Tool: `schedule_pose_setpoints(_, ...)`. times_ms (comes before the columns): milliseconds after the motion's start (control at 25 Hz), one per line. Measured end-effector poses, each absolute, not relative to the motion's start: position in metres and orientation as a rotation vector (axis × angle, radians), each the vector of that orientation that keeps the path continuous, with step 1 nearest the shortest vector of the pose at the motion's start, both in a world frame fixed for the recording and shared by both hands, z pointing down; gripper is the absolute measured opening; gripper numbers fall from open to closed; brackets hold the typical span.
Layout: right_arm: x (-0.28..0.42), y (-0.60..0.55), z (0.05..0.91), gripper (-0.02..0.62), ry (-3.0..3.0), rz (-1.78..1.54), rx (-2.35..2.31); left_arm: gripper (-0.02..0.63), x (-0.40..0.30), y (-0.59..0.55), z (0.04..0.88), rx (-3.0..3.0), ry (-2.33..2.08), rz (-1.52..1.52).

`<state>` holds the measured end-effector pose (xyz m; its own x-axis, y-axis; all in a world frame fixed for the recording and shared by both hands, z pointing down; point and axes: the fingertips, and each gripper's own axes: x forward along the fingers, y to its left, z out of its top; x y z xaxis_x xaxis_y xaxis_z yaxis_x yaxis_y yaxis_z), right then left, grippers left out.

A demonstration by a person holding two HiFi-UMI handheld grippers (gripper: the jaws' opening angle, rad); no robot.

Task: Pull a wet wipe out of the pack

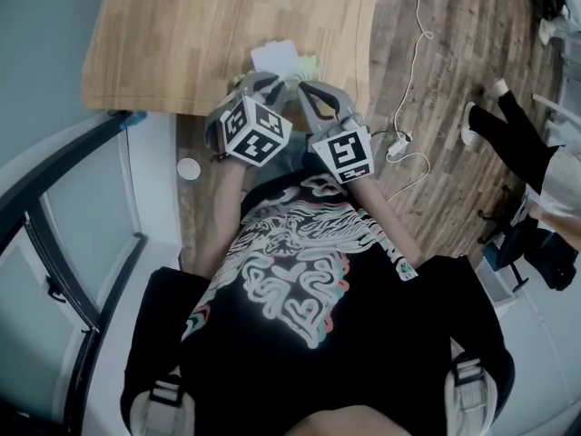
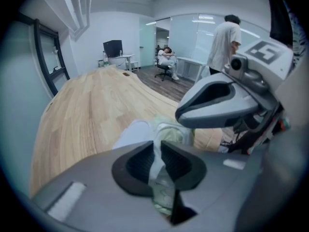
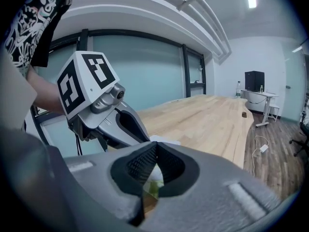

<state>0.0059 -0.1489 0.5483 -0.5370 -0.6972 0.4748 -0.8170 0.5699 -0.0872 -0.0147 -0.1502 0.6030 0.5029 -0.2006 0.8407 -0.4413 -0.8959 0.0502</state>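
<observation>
Left claw (image 2: 158, 147) is pinched on a thin white strip of wet wipe (image 2: 156, 167), which runs up between its ribbed dark pads at the lower centre of the left gripper view. Just behind it lies the pack (image 2: 171, 132), pale green and white, on the light wooden tabletop (image 2: 91, 105). In the head view the pack sits at the upper centre of the frame, close to the tabletop's near edge, with both claws crowded against it. Right claw (image 3: 155, 147) has its tips pressed together. A bit of the white and green pack shows through the gap beneath them, but whether the claw pins any part of the pack cannot be told. A person in a black patterned shirt holds both tools. Judging by this, the wipe has been caught but not drawn out. Most of it looks to be inside the pack, so the pull itself is left, likely with the right claw steadying the pack.
</observation>
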Motion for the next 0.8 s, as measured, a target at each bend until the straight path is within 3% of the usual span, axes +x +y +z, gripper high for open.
schedule_pose_setpoints(800,-0.027,-0.147,0.57,0.0,-2.335,0.381,1.049,0.011,-0.025,-0.153,0.591,2.513,-0.549,1.269)
